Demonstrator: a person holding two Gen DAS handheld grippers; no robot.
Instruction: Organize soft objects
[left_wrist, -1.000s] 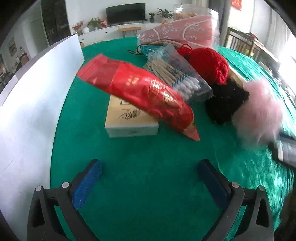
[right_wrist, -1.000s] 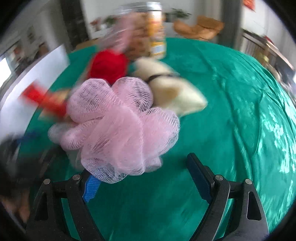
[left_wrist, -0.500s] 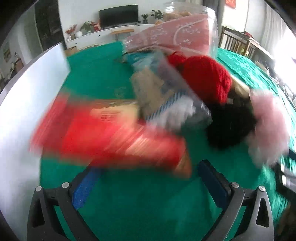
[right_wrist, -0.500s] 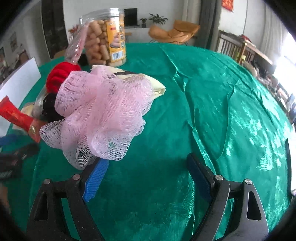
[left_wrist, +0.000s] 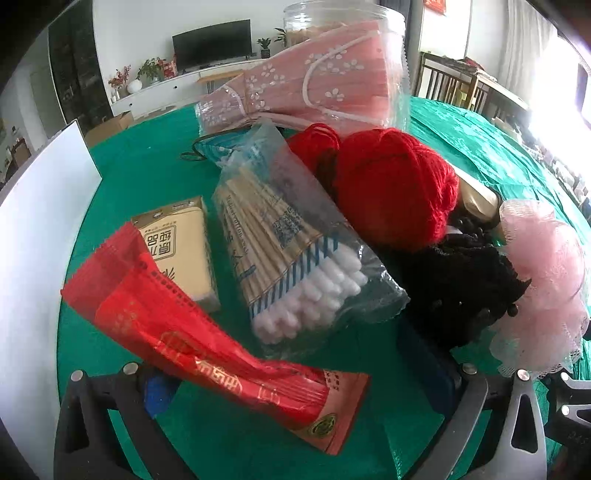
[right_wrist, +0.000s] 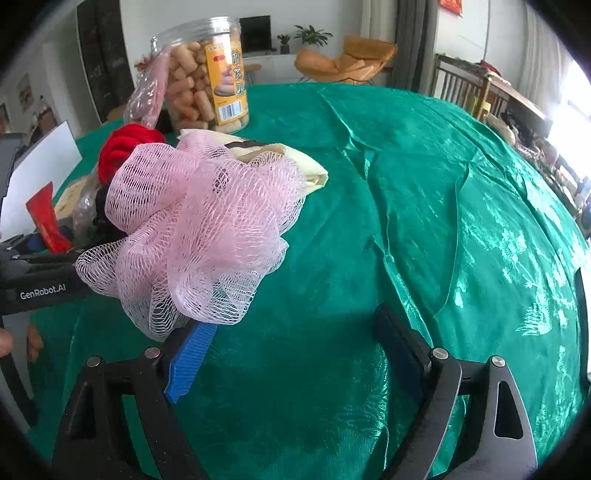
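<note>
We count one of nearly everything on the green cloth (right_wrist: 424, 192): one pink mesh bath puff (right_wrist: 195, 229), one ball of red yarn (left_wrist: 395, 188), one black woolly bundle (left_wrist: 454, 288), one clear bag of cotton swabs (left_wrist: 295, 251), one red foil packet (left_wrist: 207, 347), one tan tissue pack (left_wrist: 181, 243), one pink floral pouch (left_wrist: 306, 85), one snack jar (right_wrist: 207, 81) — and two grippers, left (left_wrist: 295, 384) and right (right_wrist: 295, 354).

Desk covered in shiny green cloth (right_wrist: 424, 192); pink net pouf (right_wrist: 195, 229), red yarn ball (left_wrist: 395, 192) and black knit item (left_wrist: 458, 288) seen on it. Red packet with gold print (left_wrist: 207, 343), tan tissue pack (left_wrist: 177, 247), pink flower-patterned masks (left_wrist: 314, 81) noted.
</note>
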